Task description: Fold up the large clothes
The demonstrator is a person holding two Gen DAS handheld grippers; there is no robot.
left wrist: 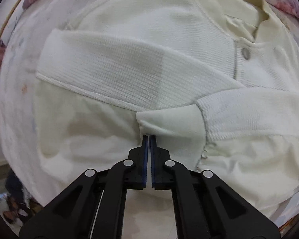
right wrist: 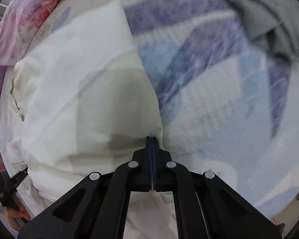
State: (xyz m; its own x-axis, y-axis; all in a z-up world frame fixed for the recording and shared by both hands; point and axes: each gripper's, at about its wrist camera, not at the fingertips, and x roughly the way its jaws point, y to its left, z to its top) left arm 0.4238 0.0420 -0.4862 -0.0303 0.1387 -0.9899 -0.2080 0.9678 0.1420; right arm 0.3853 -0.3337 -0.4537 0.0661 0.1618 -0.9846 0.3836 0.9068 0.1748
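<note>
A: Your left gripper (left wrist: 149, 137) has its jaws together, pinching a fold of the shirt (left wrist: 141, 39) near its lower hem. Your right gripper (right wrist: 151, 138) is also closed, on the shirt's corner at the edge toward the blue blanket (right wrist: 219, 91).

B: Which way does the shirt lie?

A: Ahead of both grippers, long axis running away toward the collar (left wrist: 247, 16). It lies on the bed, cream, waffle-knit, sleeves (left wrist: 109, 67) crossed over the front. Both hands hold the hem end, so I judge the fold goes toward the collar.
</note>
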